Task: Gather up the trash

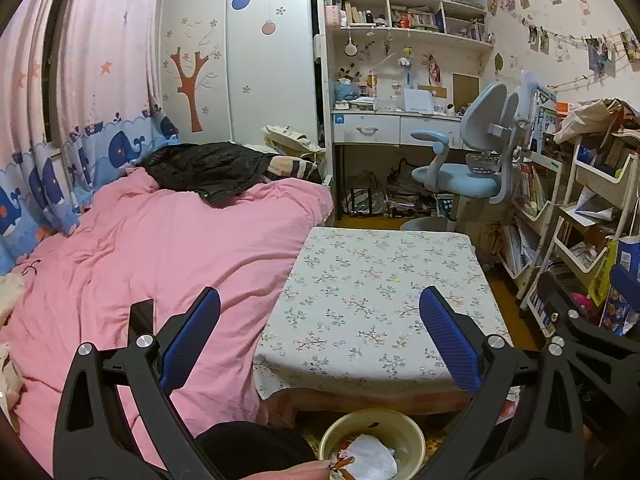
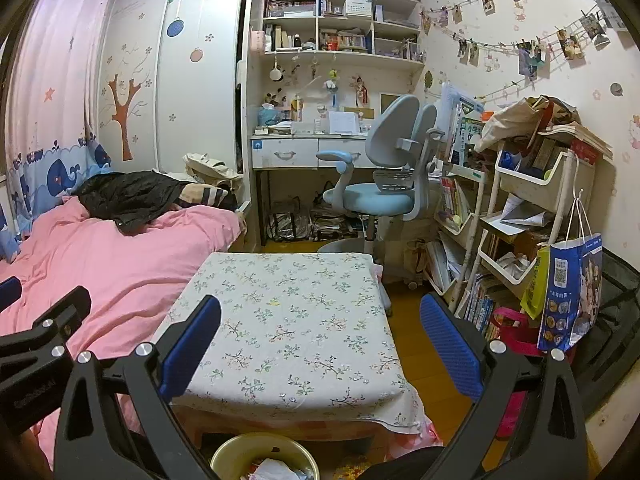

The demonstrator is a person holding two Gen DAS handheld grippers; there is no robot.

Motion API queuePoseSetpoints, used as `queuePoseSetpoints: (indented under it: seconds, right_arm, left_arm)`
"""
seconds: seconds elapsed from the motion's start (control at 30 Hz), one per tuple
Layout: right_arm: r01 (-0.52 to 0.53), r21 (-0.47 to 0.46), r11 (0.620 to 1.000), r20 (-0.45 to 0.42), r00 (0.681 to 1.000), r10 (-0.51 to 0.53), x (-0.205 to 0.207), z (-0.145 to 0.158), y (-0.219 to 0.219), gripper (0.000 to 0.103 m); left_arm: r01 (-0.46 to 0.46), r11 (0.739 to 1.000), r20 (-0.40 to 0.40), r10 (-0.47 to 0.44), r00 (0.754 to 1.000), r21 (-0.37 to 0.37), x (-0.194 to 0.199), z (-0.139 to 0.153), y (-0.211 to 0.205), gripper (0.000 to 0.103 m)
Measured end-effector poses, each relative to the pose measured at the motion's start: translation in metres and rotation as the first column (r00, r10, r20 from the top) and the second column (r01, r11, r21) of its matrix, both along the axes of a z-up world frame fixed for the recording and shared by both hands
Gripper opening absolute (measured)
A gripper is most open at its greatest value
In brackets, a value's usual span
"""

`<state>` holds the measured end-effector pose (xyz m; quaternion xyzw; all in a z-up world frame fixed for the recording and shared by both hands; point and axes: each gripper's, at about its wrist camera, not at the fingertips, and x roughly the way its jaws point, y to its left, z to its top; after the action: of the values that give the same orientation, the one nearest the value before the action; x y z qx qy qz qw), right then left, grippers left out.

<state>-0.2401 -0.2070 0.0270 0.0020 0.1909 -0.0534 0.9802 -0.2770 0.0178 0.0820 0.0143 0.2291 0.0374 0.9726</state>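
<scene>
A yellow round bin [image 1: 416,438] stands on the floor below the near edge of a low table with a floral cloth [image 1: 384,280]. White crumpled paper [image 1: 372,454] and an orange wrapper lie in it. The bin also shows in the right wrist view [image 2: 228,454], with white paper [image 2: 276,470] inside. My left gripper [image 1: 320,344] is open and empty above the table's near left part. My right gripper [image 2: 320,346] is open and empty above the table [image 2: 288,320]. A small yellow speck [image 1: 394,279] lies on the cloth, also in the right wrist view [image 2: 274,302].
A bed with a pink duvet [image 1: 140,272] lies left of the table. A blue desk chair [image 1: 464,168] and a desk stand behind it. Crowded white shelf carts [image 2: 532,208] with a hanging blue bag [image 2: 572,292] line the right wall.
</scene>
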Motion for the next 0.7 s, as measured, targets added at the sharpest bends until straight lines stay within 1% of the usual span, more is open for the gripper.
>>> queuePoseSetpoints:
  seconds: [0.3,0.37,0.4,0.43,0.5,0.7]
  right_arm:
    - [-0.001,0.003,1.0,-0.005,1.0,0.001,0.001,-0.002,0.0,0.096]
    - [-0.002,-0.001,1.0,-0.004,1.0,0.002,0.002,-0.002,0.0,0.096]
    - [-0.002,-0.003,1.0,-0.005,1.0,0.002,0.003,-0.003,0.001,0.096]
    - [0.0,-0.004,1.0,-0.008,1.0,0.0,0.004,-0.004,0.0,0.096]
    - [0.006,-0.004,1.0,-0.013,1.0,-0.006,0.006,-0.006,-0.002,0.096]
    - [0.033,-0.007,0.999,-0.033,0.999,-0.033,0.021,-0.012,-0.01,0.096]
  left_arm:
    - [0.016,1.0,-0.011,-0.016,1.0,-0.008,0.006,-0.003,0.0,0.096]
    - [0.015,1.0,0.026,-0.014,1.0,-0.022,0.003,-0.003,0.001,0.096]
    - [0.004,1.0,0.049,-0.003,0.999,-0.021,0.001,-0.003,0.002,0.096]
    - [-0.007,1.0,0.055,0.008,0.998,-0.01,0.001,-0.002,0.001,0.096]
    - [-0.006,1.0,0.046,0.007,0.999,-0.015,0.003,-0.002,0.004,0.096]
    - [0.041,0.999,-0.014,-0.041,0.999,-0.014,0.027,-0.003,0.001,0.096]
